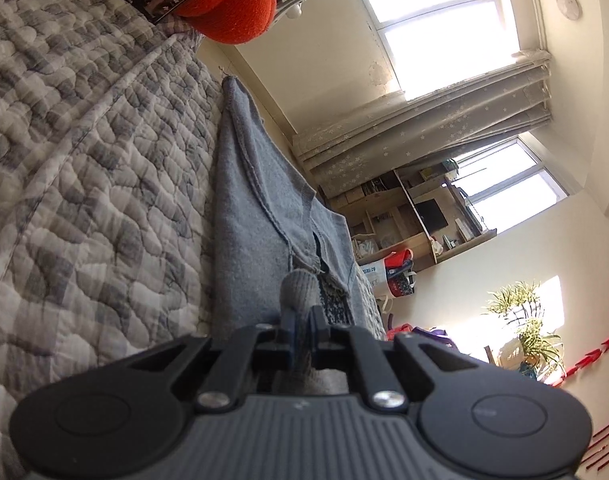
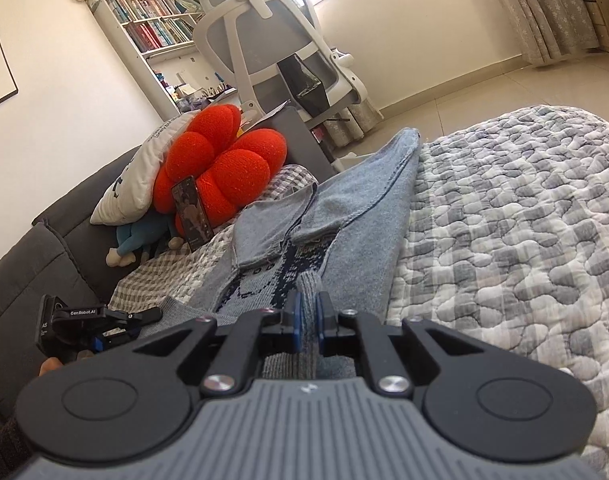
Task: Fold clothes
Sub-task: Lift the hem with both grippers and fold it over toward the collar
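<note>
A grey-blue knit sweater (image 1: 260,208) with a dark pattern lies stretched along the quilted bed cover, both sleeves folded in over its body (image 2: 344,208). My left gripper (image 1: 300,312) is shut on a bunched fold of the sweater's ribbed hem. In the right wrist view my right gripper (image 2: 307,312) is likewise shut on the ribbed hem, with knit fabric pinched between its blue pads (image 2: 295,318). The left gripper (image 2: 104,320) also shows at the lower left of that view, beside the sweater's edge, its fingertips hidden.
A grey checked quilt (image 2: 516,208) covers the bed. An orange flower cushion (image 2: 224,164), a white pillow (image 2: 140,172), a phone (image 2: 192,214) and a blue soft toy (image 2: 144,236) lie by the dark headboard (image 2: 28,264). A white office chair (image 2: 272,44) stands beyond.
</note>
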### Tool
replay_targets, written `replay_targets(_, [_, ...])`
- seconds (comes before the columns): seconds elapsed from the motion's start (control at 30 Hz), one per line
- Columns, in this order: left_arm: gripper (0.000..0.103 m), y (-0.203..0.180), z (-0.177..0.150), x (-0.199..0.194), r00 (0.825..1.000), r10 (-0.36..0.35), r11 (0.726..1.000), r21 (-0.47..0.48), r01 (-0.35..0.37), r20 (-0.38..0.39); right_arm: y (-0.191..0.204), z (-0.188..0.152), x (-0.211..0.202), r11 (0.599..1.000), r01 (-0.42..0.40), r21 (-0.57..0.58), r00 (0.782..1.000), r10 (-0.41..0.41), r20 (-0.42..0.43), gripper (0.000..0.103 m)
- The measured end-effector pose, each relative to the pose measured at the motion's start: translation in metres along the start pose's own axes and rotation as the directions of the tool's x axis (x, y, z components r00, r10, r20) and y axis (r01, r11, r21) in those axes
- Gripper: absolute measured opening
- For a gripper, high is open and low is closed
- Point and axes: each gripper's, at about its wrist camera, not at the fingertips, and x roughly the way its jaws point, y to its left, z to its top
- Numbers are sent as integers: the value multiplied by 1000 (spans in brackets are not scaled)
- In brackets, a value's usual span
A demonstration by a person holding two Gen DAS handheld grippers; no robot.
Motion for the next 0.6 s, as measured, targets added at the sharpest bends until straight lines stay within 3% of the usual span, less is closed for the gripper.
replay_targets(0.27, [6, 10, 19, 17, 999, 6, 998, -60, -3, 41, -21, 20, 28, 998, 3, 69, 1000, -4, 16, 10])
replay_targets(0.43, [6, 7, 29, 25, 997, 5, 999, -51, -1, 77, -29, 34, 43, 995, 6, 98, 999, -9, 30, 10])
replay_targets(0.6, [6, 4, 36, 33, 994, 52, 998, -25, -50, 98, -35, 46, 59, 993, 20, 115, 999, -24, 37, 10])
